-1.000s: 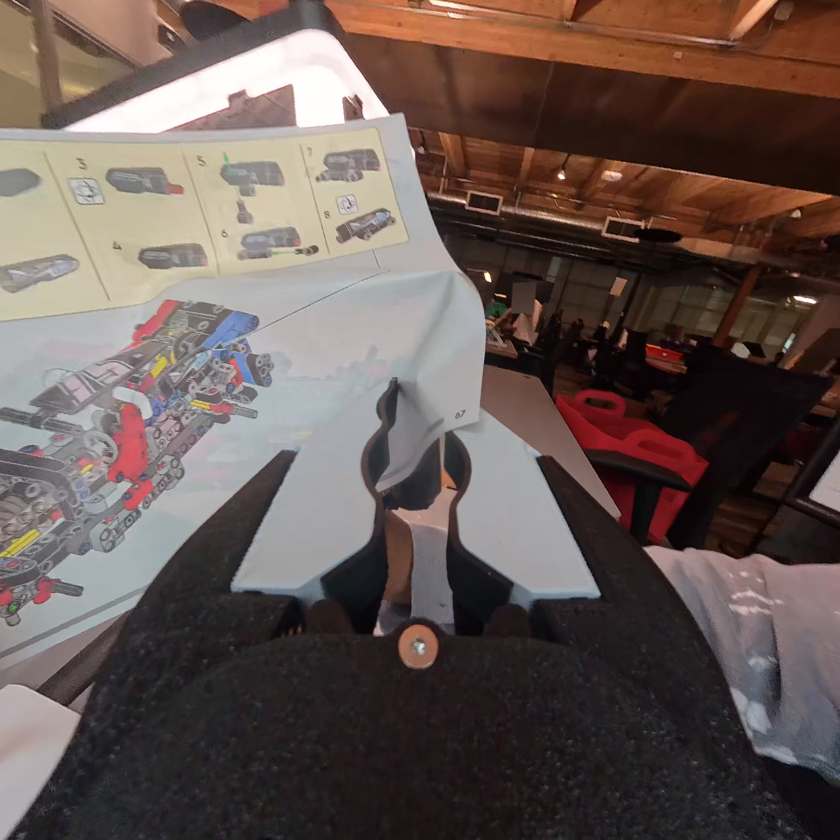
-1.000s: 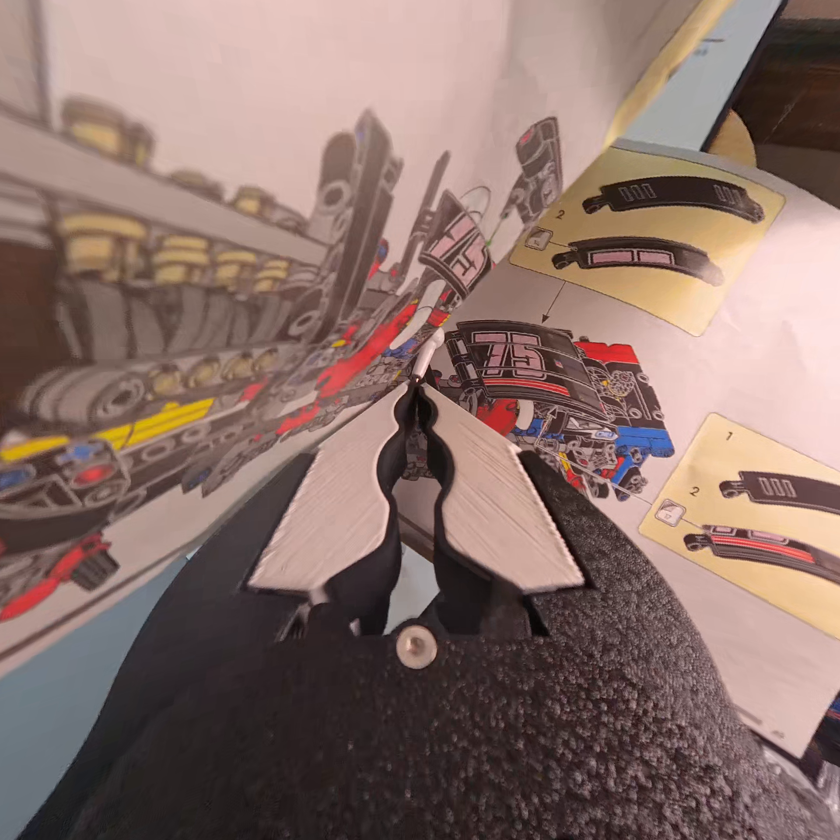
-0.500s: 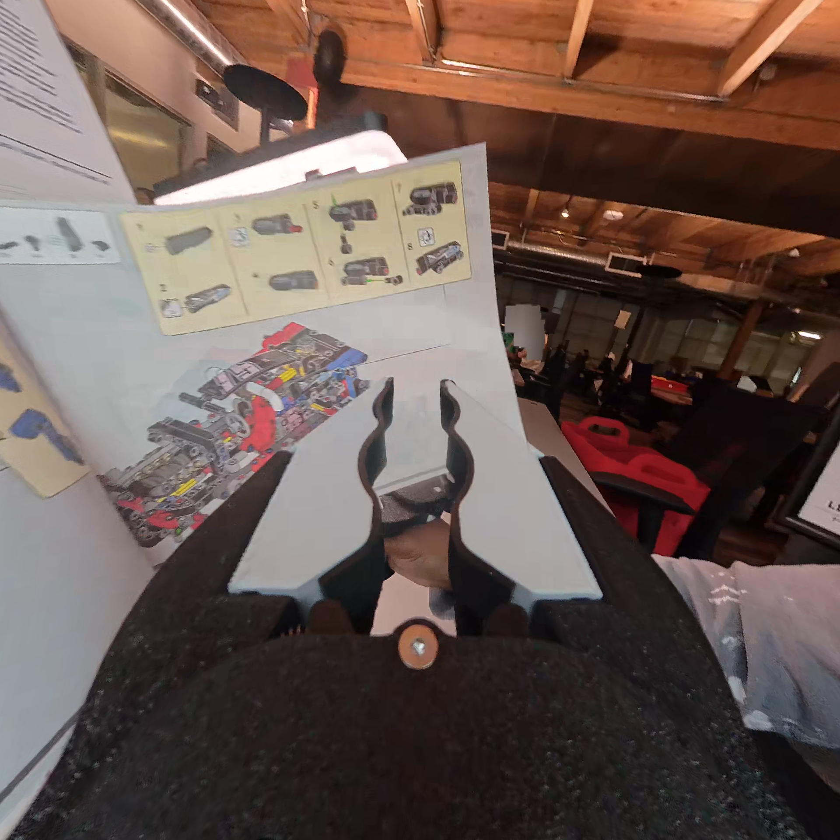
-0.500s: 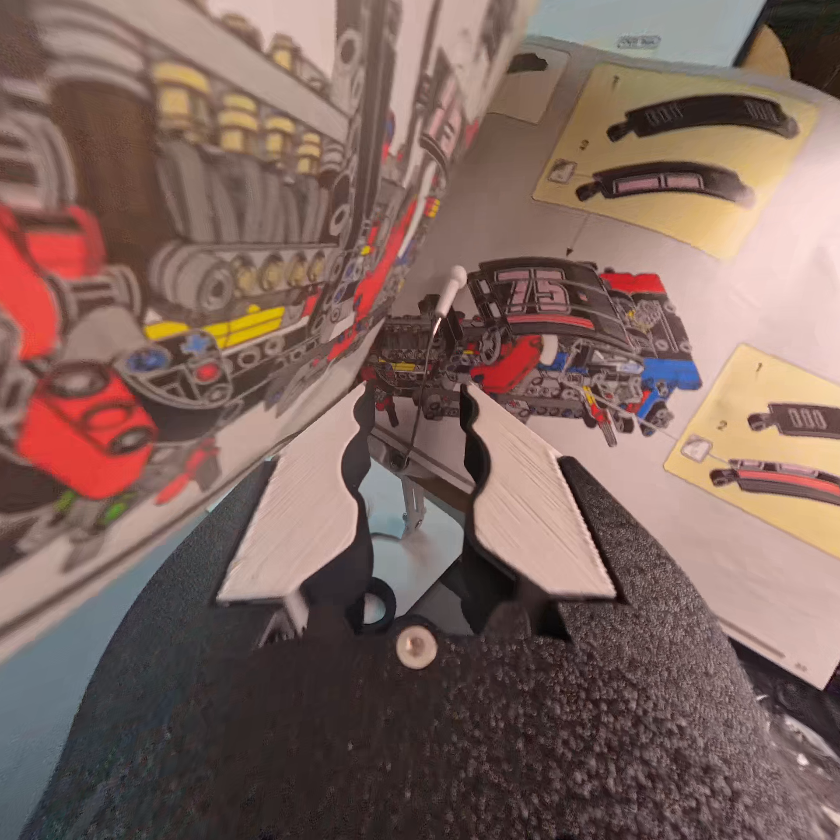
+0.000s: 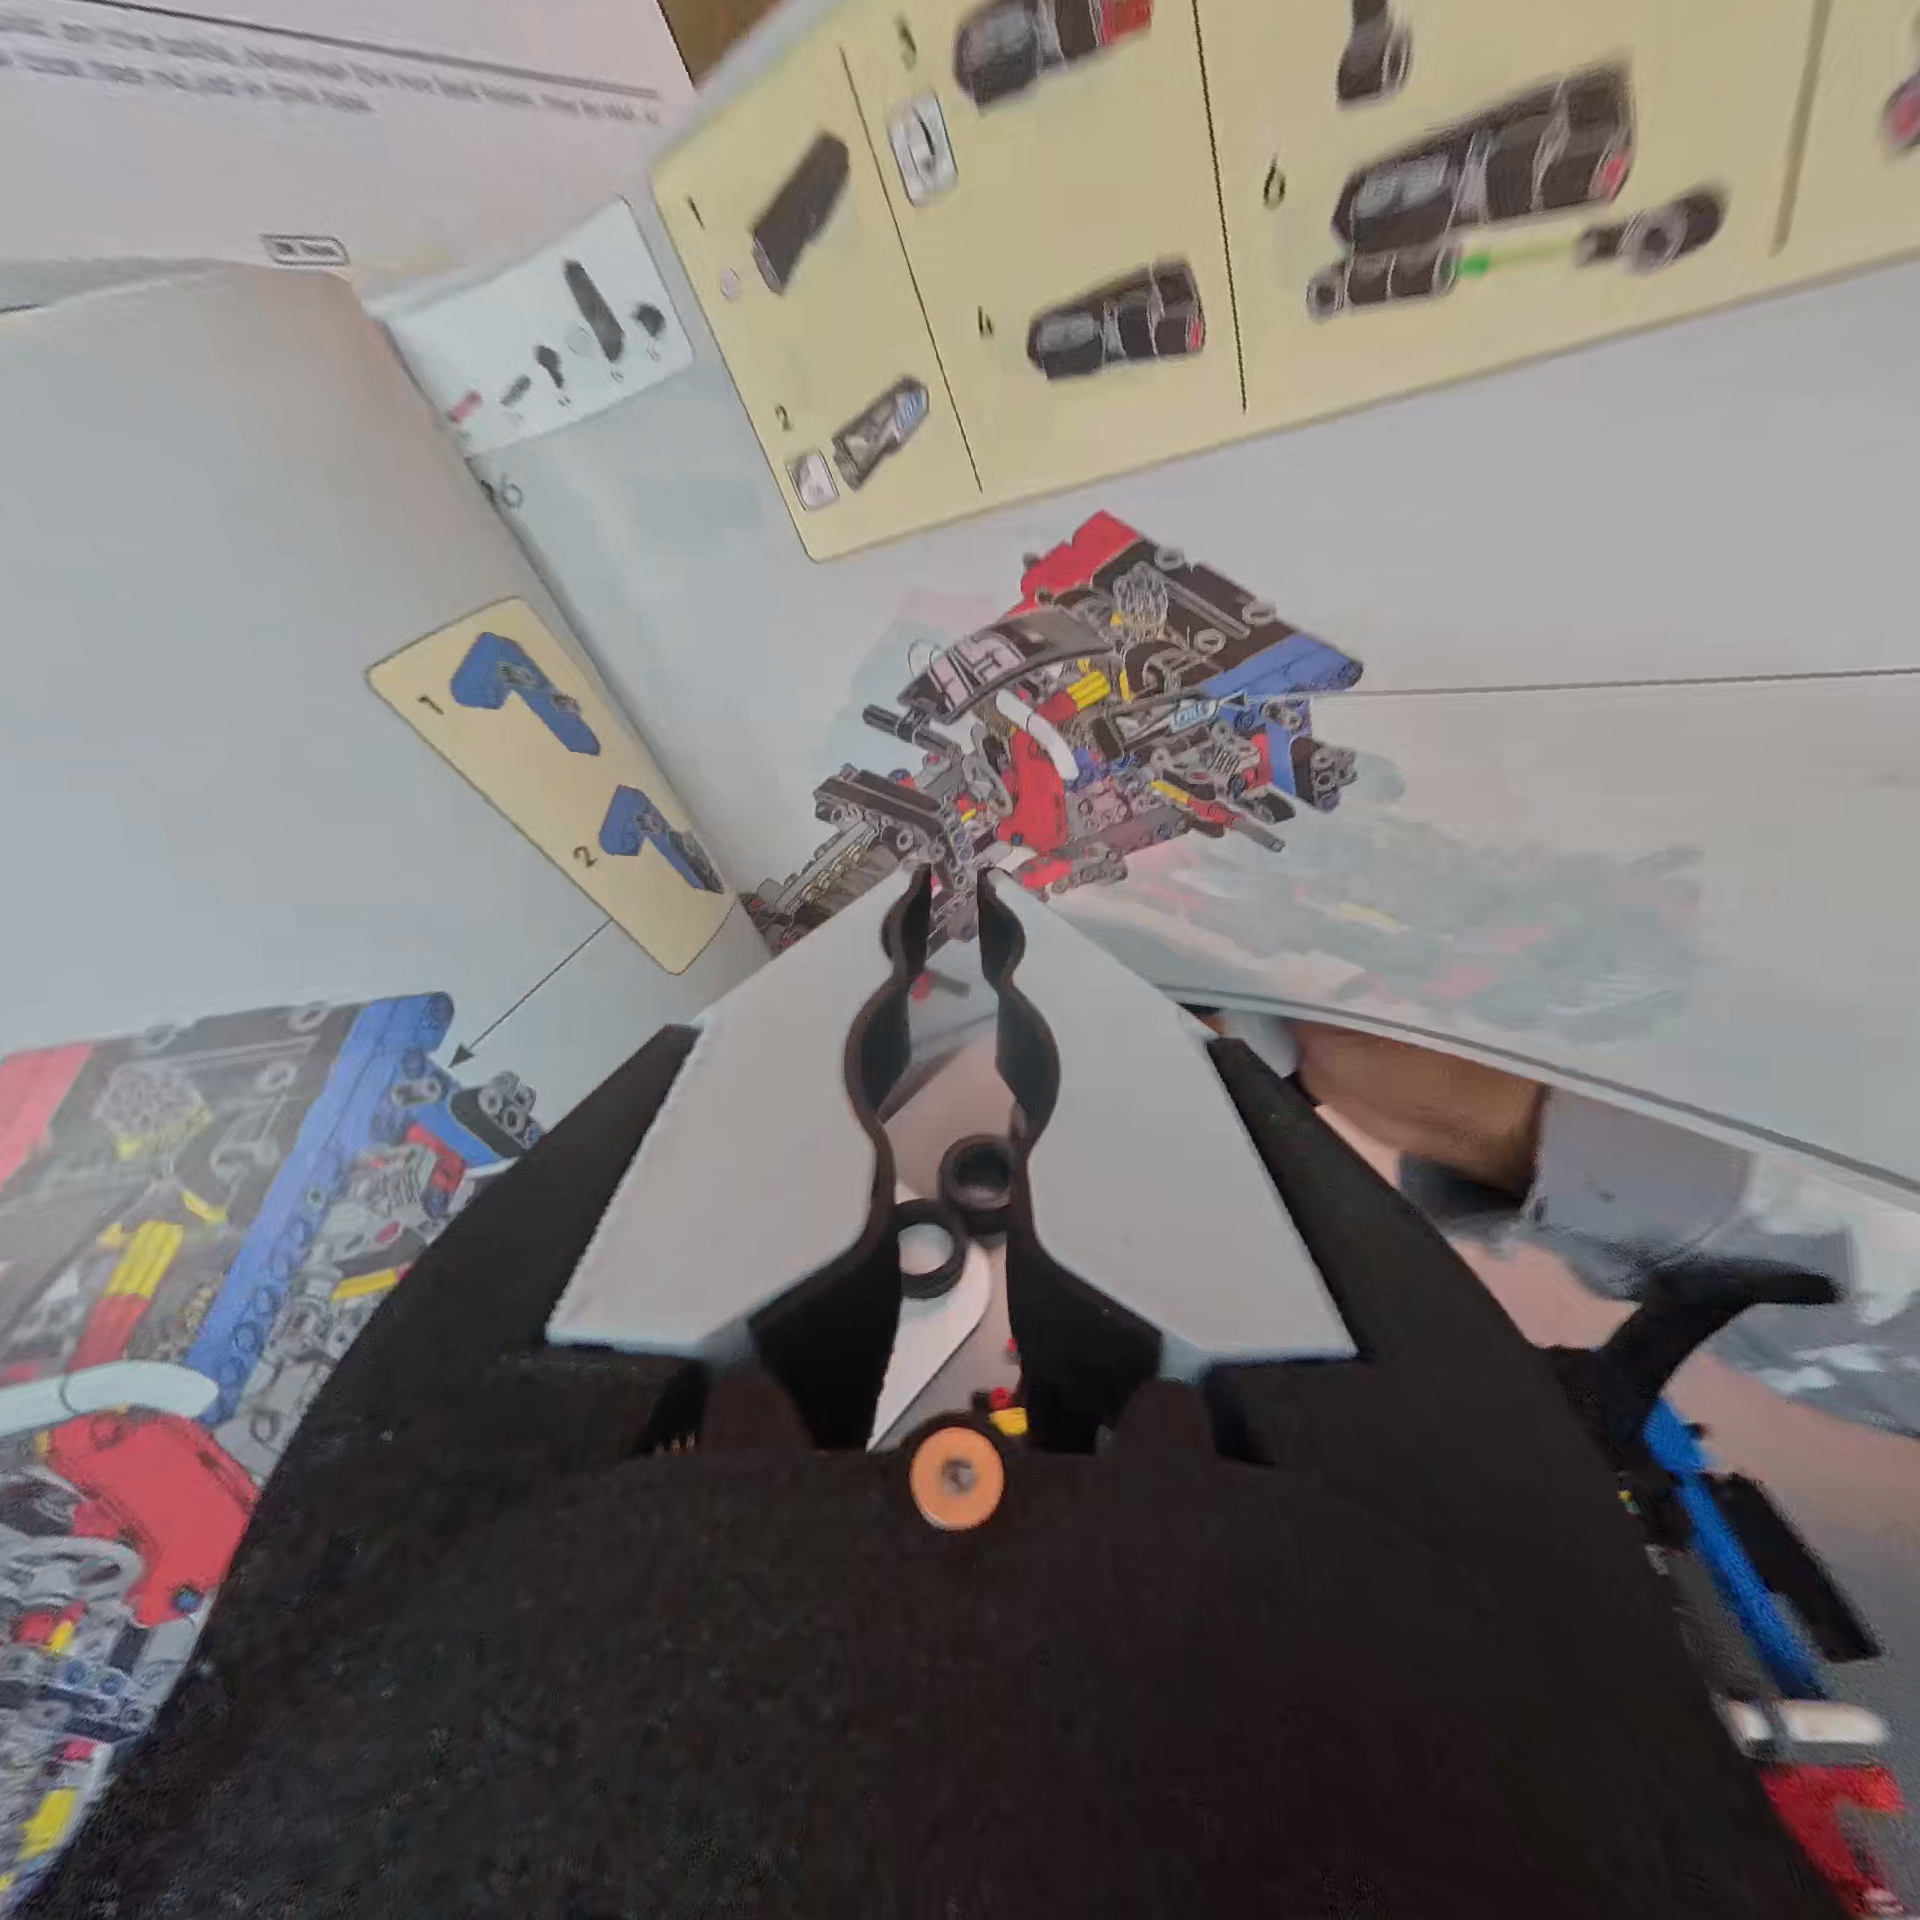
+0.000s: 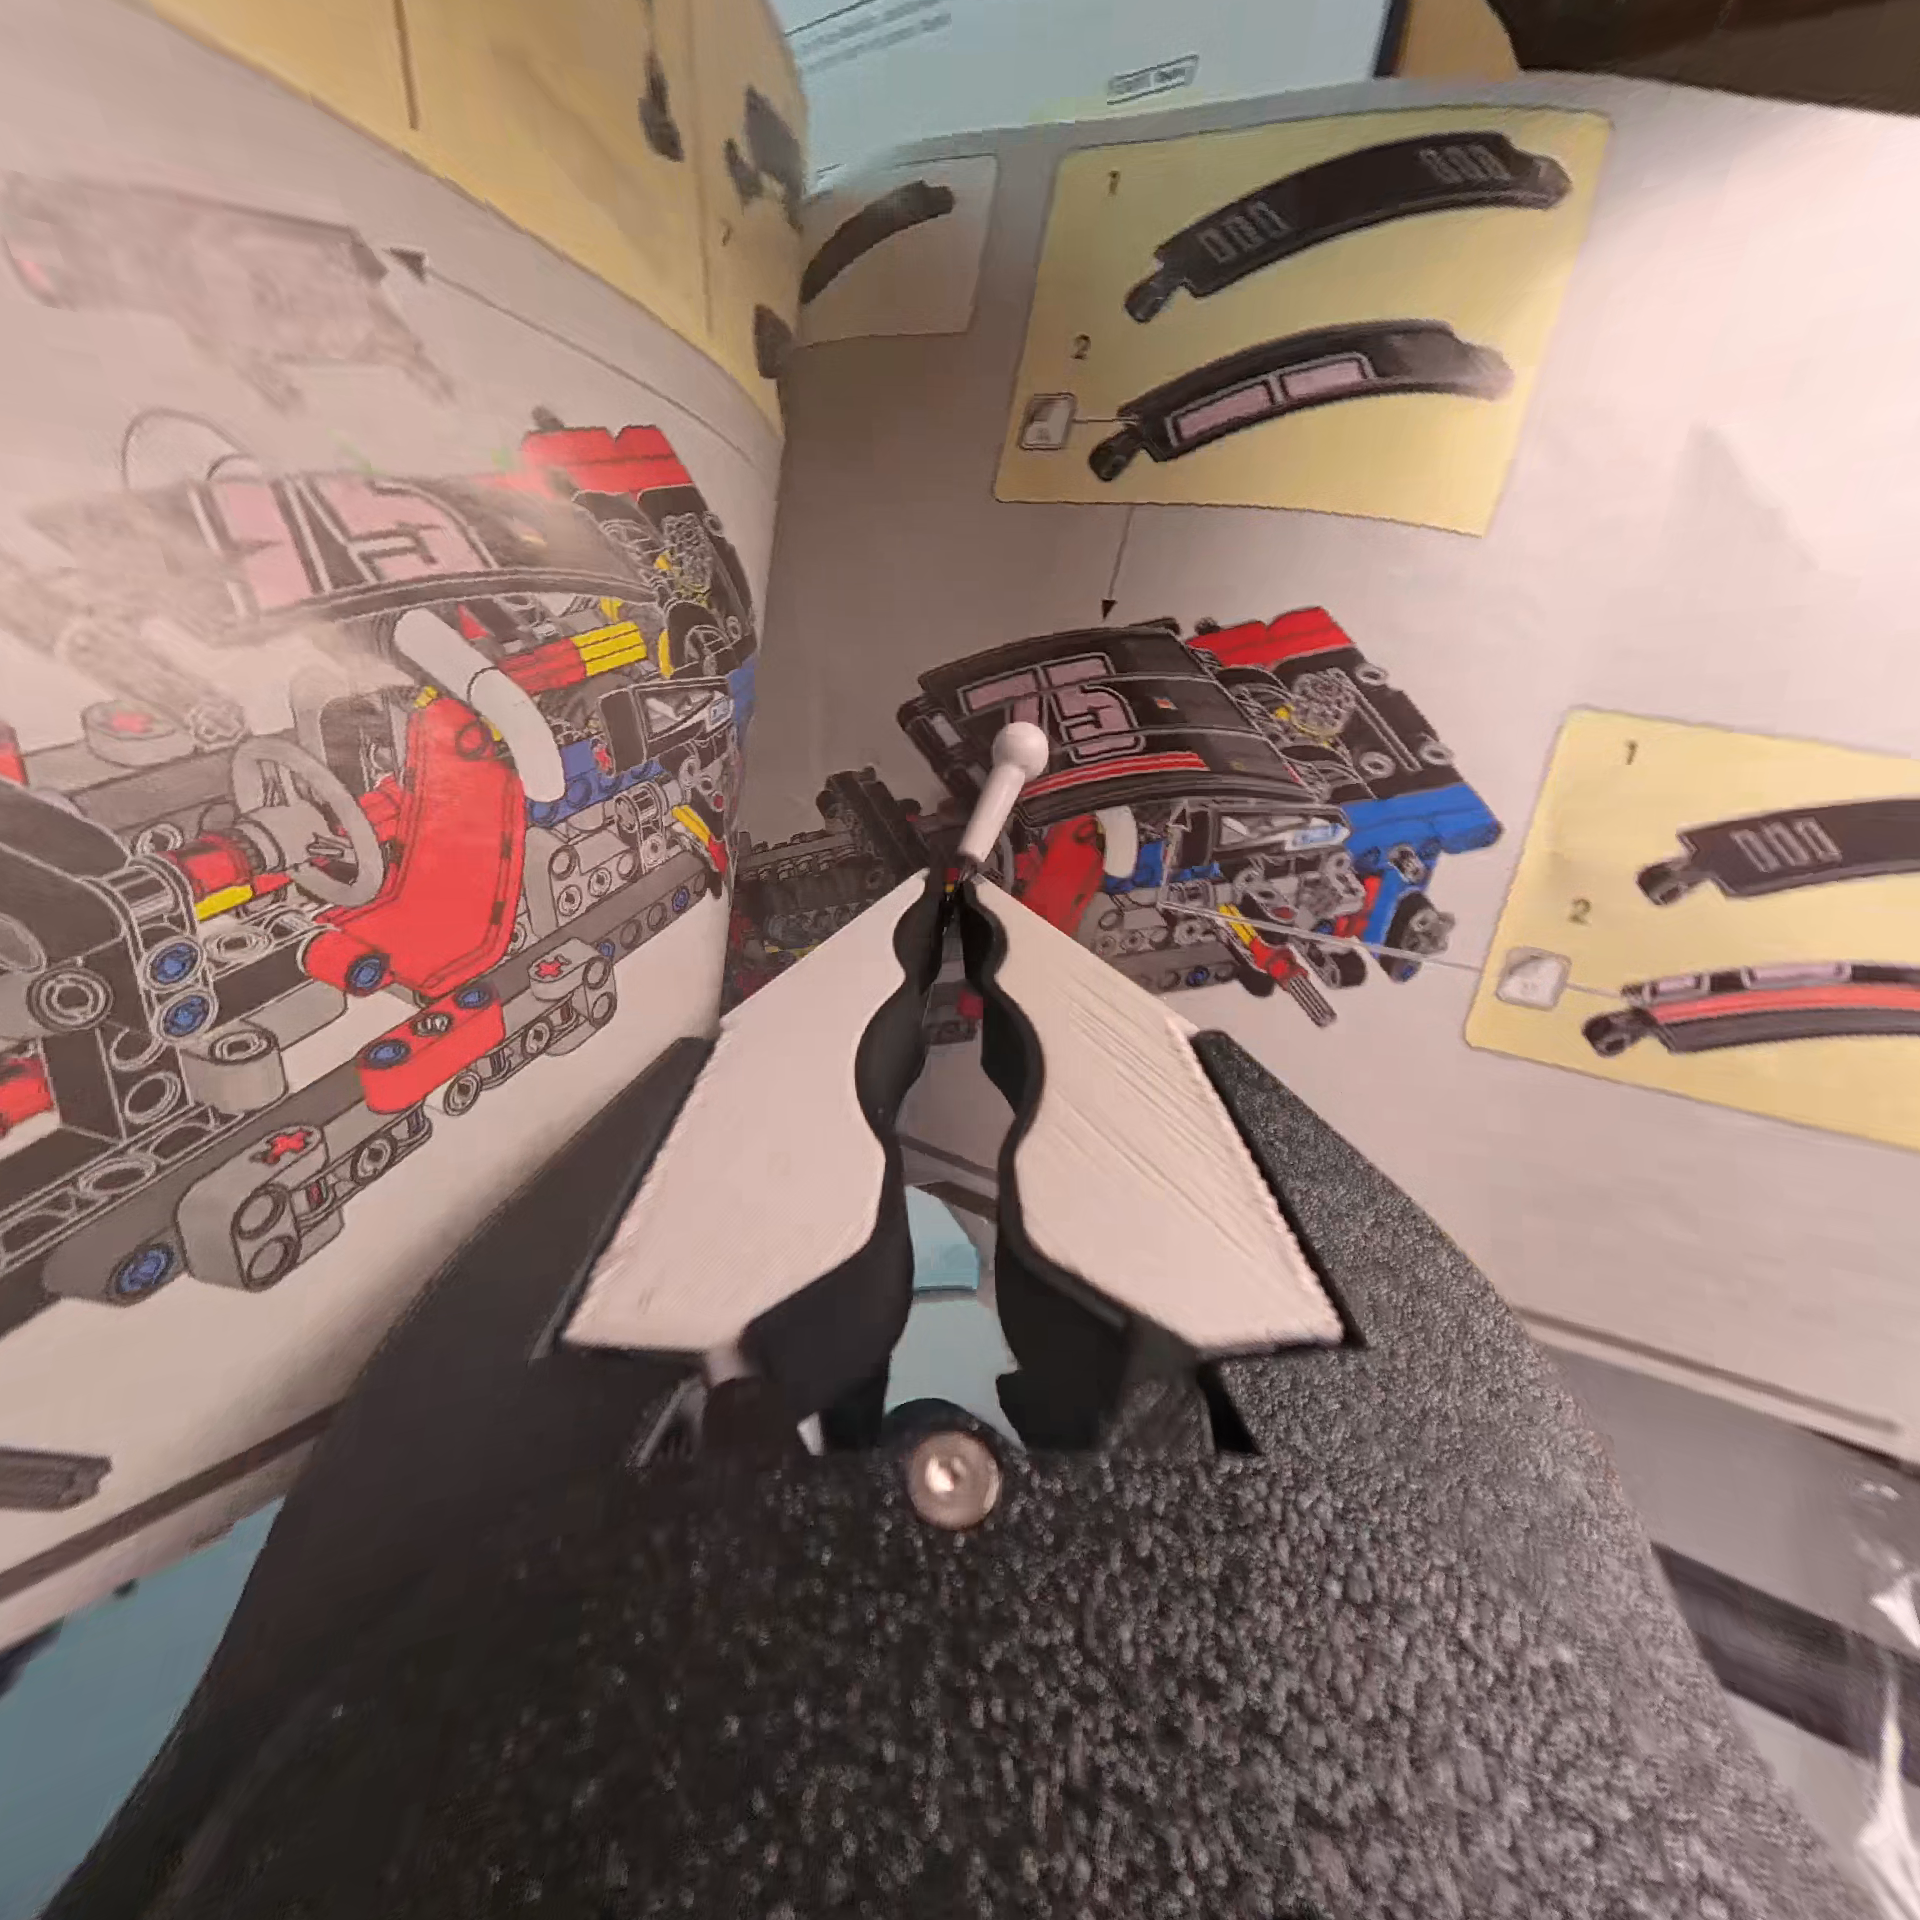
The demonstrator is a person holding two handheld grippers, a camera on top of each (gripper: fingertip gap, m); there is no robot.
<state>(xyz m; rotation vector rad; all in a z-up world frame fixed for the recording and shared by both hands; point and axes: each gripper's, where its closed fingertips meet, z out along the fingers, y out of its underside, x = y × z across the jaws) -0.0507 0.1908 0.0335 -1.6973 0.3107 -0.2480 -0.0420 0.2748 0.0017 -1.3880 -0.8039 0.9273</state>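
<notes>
The left hand-held gripper (image 5: 948, 883) has its tips drawn nearly together, with only a narrow slit between them; whether they pinch the lifted page (image 5: 1507, 831) of the instruction booklet (image 5: 260, 623) cannot be told, as the tips sit right at that page's lower edge over the printed picture of a red, blue and black model car. The page curves up and away to the right, and the view is blurred. Below that curved edge a person's hand (image 5: 1423, 1112) shows, with a grey sleeve beside it. Low on the right lie blurred blue, black and red building pieces (image 5: 1745, 1621).

The right hand-held gripper (image 6: 954, 883) is clenched on the thin stem of a small white ball-ended pin (image 6: 1000, 792), which stands up tilted from the tips, its round head over the car drawing on the right-hand page (image 6: 1662, 571). The booklet lies open ahead, with another page (image 6: 364, 727) bowing up on the left. A strip of pale blue surface (image 6: 935, 1257) shows between the fingers (image 6: 748, 1164), under the booklet's lower edge.
</notes>
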